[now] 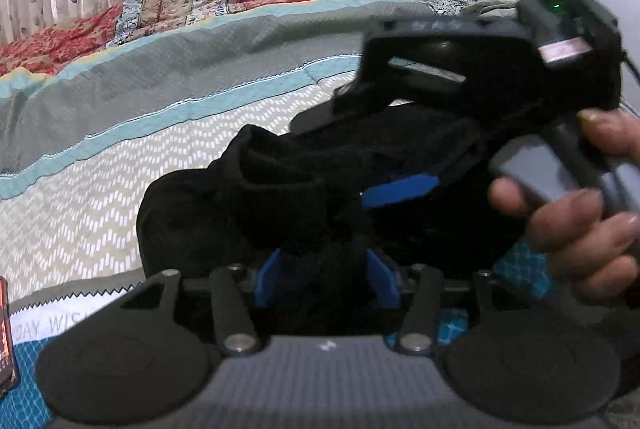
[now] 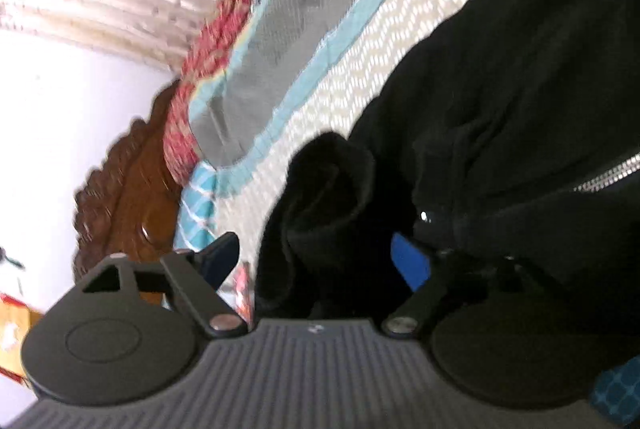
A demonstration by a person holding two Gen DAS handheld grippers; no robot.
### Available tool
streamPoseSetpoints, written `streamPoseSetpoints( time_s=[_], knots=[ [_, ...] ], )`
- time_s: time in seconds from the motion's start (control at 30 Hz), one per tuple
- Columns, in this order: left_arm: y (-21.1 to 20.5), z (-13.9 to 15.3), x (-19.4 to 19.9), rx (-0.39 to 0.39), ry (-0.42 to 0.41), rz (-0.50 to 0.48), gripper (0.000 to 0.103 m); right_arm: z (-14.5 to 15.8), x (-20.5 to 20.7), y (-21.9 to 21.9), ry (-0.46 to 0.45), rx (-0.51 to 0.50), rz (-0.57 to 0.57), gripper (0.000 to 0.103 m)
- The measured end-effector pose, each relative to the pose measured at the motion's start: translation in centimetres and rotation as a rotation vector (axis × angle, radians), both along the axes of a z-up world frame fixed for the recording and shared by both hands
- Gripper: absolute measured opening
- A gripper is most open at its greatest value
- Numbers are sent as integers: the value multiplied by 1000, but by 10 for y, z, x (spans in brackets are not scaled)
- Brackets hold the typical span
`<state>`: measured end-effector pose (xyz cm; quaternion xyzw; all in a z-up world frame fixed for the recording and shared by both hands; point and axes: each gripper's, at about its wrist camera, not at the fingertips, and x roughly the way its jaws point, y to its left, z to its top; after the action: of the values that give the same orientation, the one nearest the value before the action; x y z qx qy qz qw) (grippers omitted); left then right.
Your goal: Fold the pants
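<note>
Black pants point(image 1: 256, 197) bunched on the bed point(image 1: 80, 213). Left gripper point(image 1: 325, 279): blue fingers point(image 1: 267, 279) partly spread, cloth between them; whether they pinch it, cannot tell. Right gripper point(image 2: 320, 263): fingers wide, cloth between, not pinched. Fabric looks soft, limp, thick; best taken at a hem or waistband. Only the right wrist view shows a zipper point(image 2: 608, 171); only the left shows the person's hand point(image 1: 576, 213).

you see matt black cloth pants point(image 1: 256, 197) with a shiny metal zip point(image 2: 608, 171), on a woven quilt point(image 1: 120, 157); glossy carved wood headboard point(image 2: 132, 189).
</note>
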<state>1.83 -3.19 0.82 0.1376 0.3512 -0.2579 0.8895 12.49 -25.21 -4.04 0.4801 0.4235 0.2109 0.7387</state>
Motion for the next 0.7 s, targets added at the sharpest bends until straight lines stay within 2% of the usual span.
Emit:
streamPoseSetpoints(
  time_s=[0.27,0.43,0.47,0.5,0.53,0.57,0.7],
  knots=[
    [-2,-5,-3,-1,13,-28,52,20,11,26,-95,-185,128,97],
    [6,-3,-8,-6,11,-49,51,15,28,46,-105,-336,177,97],
    [12,-1,-8,-21,21,-49,51,12,32,50,-104,-355,184,92],
    [19,1,-9,-39,29,-43,51,10,35,53,-103,-374,190,74],
    [27,4,-8,-60,38,-32,51,8,38,57,-102,-391,210,59],
    [38,8,-8,-86,49,-14,52,8,40,59,-98,-408,222,33],
    [98,20,6,-237,122,159,54,22,36,55,-162,-411,196,26]
  ],
)
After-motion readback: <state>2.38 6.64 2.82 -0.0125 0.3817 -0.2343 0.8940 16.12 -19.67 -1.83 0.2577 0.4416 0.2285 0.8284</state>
